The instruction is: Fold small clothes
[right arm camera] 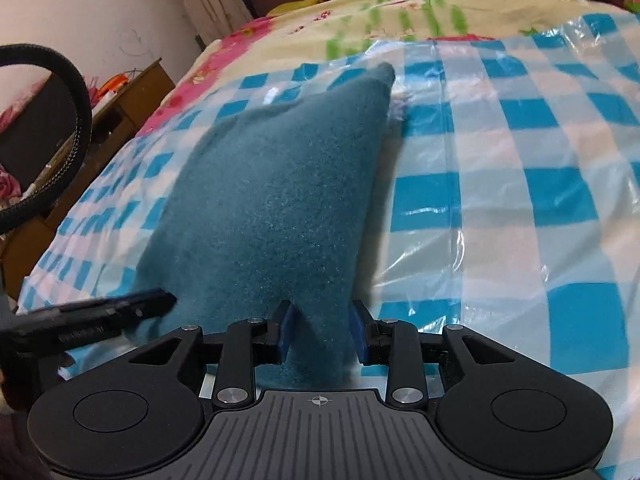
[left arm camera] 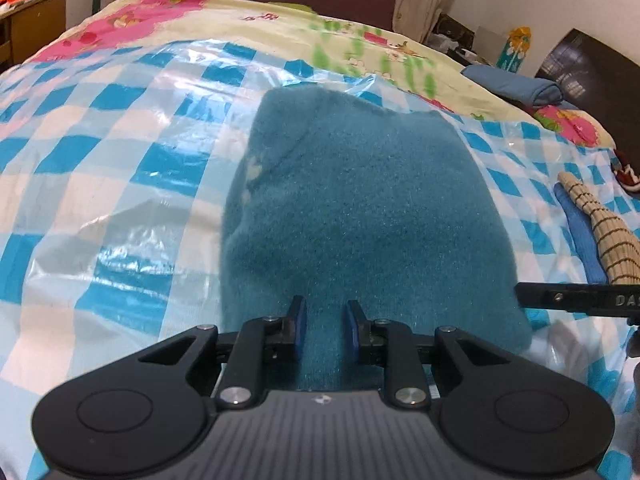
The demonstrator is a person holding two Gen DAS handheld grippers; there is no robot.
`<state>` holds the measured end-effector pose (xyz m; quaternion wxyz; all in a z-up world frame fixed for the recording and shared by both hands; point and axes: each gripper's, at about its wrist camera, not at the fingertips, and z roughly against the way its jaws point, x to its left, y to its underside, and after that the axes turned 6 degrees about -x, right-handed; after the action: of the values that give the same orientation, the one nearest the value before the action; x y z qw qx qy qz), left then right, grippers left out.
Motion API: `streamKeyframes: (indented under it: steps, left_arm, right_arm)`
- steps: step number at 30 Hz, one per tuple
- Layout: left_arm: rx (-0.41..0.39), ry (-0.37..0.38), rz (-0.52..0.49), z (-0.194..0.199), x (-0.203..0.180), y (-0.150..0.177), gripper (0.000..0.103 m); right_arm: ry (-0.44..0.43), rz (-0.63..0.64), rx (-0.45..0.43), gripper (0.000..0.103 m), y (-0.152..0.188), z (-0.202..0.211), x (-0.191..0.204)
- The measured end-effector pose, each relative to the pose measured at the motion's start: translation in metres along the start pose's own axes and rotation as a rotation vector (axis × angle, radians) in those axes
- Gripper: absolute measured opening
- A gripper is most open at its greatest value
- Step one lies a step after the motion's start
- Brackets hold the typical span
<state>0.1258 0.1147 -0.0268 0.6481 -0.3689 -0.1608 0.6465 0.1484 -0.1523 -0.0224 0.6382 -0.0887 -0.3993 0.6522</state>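
A teal fuzzy knit garment [left arm camera: 360, 216] lies on a blue-and-white checked plastic sheet [left arm camera: 100, 184] on a bed. My left gripper [left arm camera: 324, 330] has the garment's near edge between its blue pads, with the jaws partly closed on it. In the right wrist view the same garment [right arm camera: 272, 208] stretches away to a raised far corner. My right gripper [right arm camera: 322, 332] has its pads on either side of the near edge too. The other gripper's black finger shows at the side of each view [left arm camera: 576, 300] [right arm camera: 100, 312].
A striped beige cloth [left arm camera: 600, 228] on a blue cloth lies at the right of the sheet. A folded blue garment [left arm camera: 516, 84] sits further back on the floral bedspread [left arm camera: 280, 28]. A wooden desk [right arm camera: 124, 96] stands left of the bed. A black cable [right arm camera: 76, 120] loops at left.
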Motion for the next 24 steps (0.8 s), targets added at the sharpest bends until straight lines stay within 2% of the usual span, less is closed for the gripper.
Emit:
streamKeyframes:
  steps: [2, 6, 8, 10, 15, 19, 24]
  left_arm:
    - [-0.003, -0.007, 0.015, 0.005, 0.0, -0.002, 0.029]
    - [-0.027, -0.038, -0.016, 0.016, -0.011, -0.001, 0.029]
    - [-0.015, -0.067, -0.043, 0.016, -0.014, 0.001, 0.029]
    - [0.006, -0.081, -0.057, 0.013, -0.015, 0.004, 0.029]
    - [0.002, -0.101, -0.046, 0.02, -0.021, 0.003, 0.029]
    - [-0.004, -0.113, -0.057, 0.023, -0.025, 0.002, 0.03]
    - [-0.033, -0.138, -0.075, 0.023, -0.027, -0.004, 0.03]
  right_arm:
    - [0.002, 0.018, -0.014, 0.031, -0.003, 0.007, 0.004]
    - [0.0, 0.018, -0.055, 0.032, 0.003, 0.015, 0.011]
    - [0.008, 0.053, -0.019, 0.032, 0.013, 0.006, 0.016]
    - [0.033, 0.086, 0.014, 0.039, 0.023, -0.002, 0.02]
    - [0.001, 0.076, -0.024, 0.04, 0.033, 0.02, 0.028]
    - [-0.016, 0.141, -0.025, 0.043, 0.042, 0.02, 0.042]
    - [-0.004, 0.19, -0.078, 0.043, 0.038, 0.026, 0.054]
